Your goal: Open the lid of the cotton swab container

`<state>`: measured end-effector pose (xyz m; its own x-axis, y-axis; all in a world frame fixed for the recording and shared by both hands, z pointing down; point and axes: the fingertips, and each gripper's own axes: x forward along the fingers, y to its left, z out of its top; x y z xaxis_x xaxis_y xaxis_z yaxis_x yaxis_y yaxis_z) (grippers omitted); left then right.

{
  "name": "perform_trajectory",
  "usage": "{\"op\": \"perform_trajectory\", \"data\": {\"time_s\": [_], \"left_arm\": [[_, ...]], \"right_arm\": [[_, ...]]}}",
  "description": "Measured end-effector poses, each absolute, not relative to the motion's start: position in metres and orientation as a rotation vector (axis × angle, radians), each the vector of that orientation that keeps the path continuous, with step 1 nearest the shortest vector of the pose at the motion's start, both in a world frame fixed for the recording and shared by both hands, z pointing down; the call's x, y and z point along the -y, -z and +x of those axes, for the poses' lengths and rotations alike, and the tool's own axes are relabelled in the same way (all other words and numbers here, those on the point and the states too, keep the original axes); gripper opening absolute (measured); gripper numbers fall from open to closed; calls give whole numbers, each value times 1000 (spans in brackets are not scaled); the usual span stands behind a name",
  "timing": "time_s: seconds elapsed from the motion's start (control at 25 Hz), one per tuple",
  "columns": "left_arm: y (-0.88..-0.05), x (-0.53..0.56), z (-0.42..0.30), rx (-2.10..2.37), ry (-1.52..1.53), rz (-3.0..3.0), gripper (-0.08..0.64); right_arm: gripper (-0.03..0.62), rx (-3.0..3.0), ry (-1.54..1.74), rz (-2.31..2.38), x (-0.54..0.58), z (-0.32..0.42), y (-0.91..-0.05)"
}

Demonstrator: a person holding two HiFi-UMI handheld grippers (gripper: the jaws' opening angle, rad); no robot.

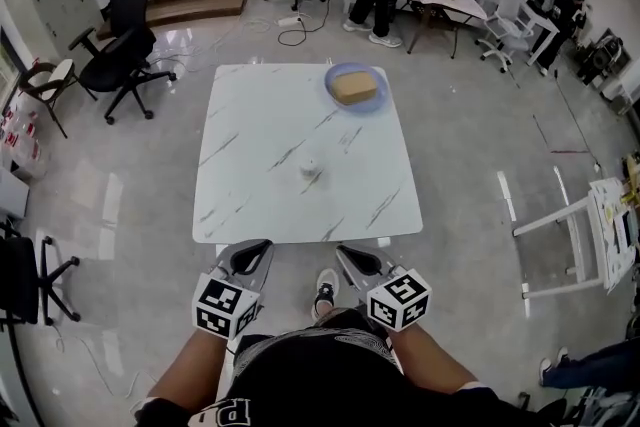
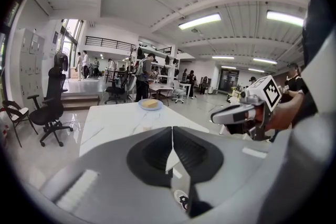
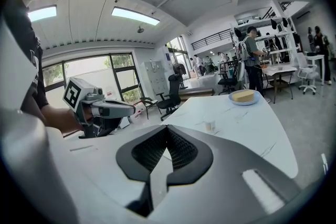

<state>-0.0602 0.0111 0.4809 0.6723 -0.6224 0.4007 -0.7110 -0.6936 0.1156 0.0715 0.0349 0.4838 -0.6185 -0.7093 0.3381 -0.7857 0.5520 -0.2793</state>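
Since both grippers sit low in the head view, just short of the near edge of the table [image 1: 270, 145], the step in hand is, by my reading, the approach, and nothing of the task is done yet. The left gripper [image 1: 258, 249] is clenched on nothing; its own view shows the two pads pressed together along a thin seam. The right gripper [image 1: 348, 253] is likewise clenched and empty. The swab container [image 1: 311, 167] stands small and upright near the middle of the table, at the centre of the head view, well apart from both grippers; the right gripper view shows it right of centre on the marble. Its lid looks on, though it is too small to tell how it fastens. A blue plate [image 1: 333, 80] with a tan block [image 1: 354, 88] lies toward the table's far right corner, upper centre of the frame, well apart from the container. To do this well, both sets of jaws should open before they arrive. One gripper should pinch the body low to pin it to the table, and the other should take the lid by its rim. The container looks light and likely to tip or skid on the smooth top, so a slow, level approach and a firm hold on the body before any pull on the lid seem wise.
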Motion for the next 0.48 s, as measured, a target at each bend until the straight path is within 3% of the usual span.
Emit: {"op": "perform_trajectory", "data": {"time_s": [0.48], "left_arm": [[-471,62,-20,1138,-505,2592,61]], "right_arm": [[0,2629,-643,1190,47,113,-481]]}}
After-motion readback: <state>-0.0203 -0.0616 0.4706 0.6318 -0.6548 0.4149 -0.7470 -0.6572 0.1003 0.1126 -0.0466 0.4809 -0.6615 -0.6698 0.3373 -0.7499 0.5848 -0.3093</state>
